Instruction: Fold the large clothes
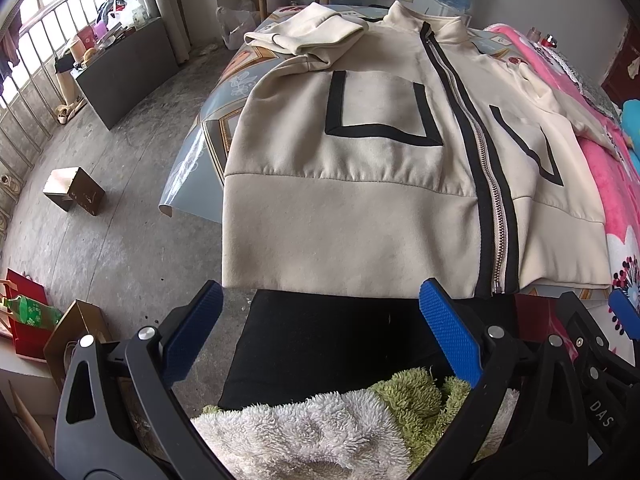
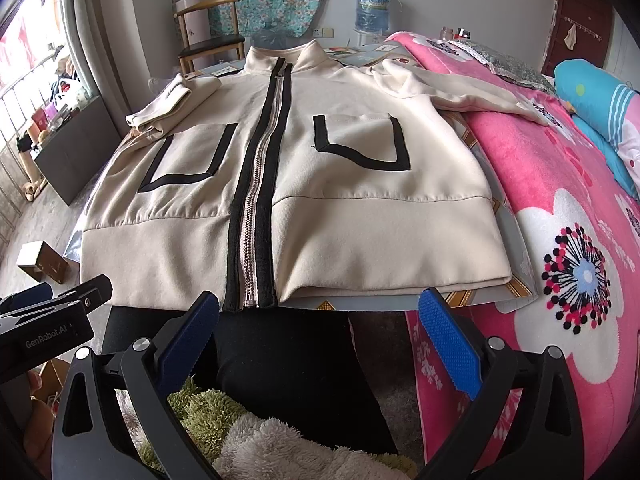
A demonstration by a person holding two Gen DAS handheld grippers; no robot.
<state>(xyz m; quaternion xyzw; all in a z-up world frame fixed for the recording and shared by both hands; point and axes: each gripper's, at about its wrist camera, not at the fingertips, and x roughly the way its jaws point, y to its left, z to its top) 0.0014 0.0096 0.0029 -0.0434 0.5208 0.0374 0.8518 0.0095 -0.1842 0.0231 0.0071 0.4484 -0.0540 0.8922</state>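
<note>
A cream zip-up jacket (image 1: 360, 168) with black trim and two outlined pockets lies flat, front up and zipped, on a patterned table (image 1: 208, 136). It also shows in the right wrist view (image 2: 320, 200). One sleeve (image 1: 304, 40) is folded in near the collar; the other sleeve (image 2: 460, 92) stretches out onto the pink blanket. My left gripper (image 1: 320, 320) is open and empty just short of the hem. My right gripper (image 2: 318, 324) is open and empty near the hem at the zipper's end (image 2: 250, 302).
A bed with a pink flowered blanket (image 2: 560, 240) adjoins the table on the right. A wooden chair (image 2: 208, 40) and a water jug (image 2: 372, 8) stand beyond. A small box (image 1: 74, 190) lies on the concrete floor. Fluffy cloth (image 1: 320, 432) lies beneath the grippers.
</note>
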